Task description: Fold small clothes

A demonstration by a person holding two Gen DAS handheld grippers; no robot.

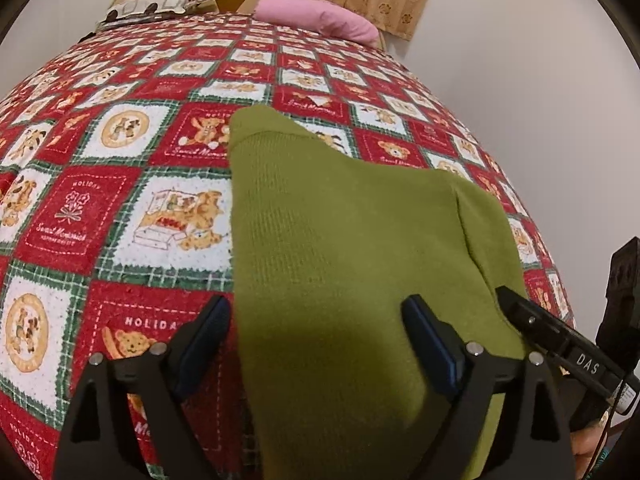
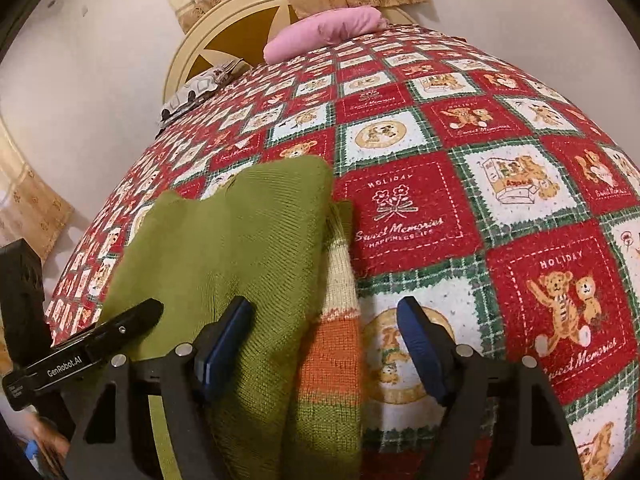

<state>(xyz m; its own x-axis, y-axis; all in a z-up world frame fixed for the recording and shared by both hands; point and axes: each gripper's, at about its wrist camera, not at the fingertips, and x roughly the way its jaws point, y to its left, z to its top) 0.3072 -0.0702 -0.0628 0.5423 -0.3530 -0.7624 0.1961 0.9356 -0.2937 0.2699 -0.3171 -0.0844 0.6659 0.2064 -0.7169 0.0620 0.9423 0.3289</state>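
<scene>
Both tools, left tool (image 1: pixel 316 344) and right tool (image 2: pixel 326 344), stood wide open, gripping nothing, over the green sweater (image 1: pixel 340 240) near the bed's (image 1: pixel 120 200) near edge, probably mid-fold; regrasping comes next.

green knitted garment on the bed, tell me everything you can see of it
The olive-green knitted garment looks like a small, soft, fine-ribbed sweater. It lies folded and mostly flat on the red, white and green teddy-bear patchwork bedspread, its narrow end pointing toward the headboard. In the right wrist view a cream, orange and green striped part shows along its right edge. Both the left tongs and the right tongs stand open over its near end; whether they touch it is unclear.
</scene>
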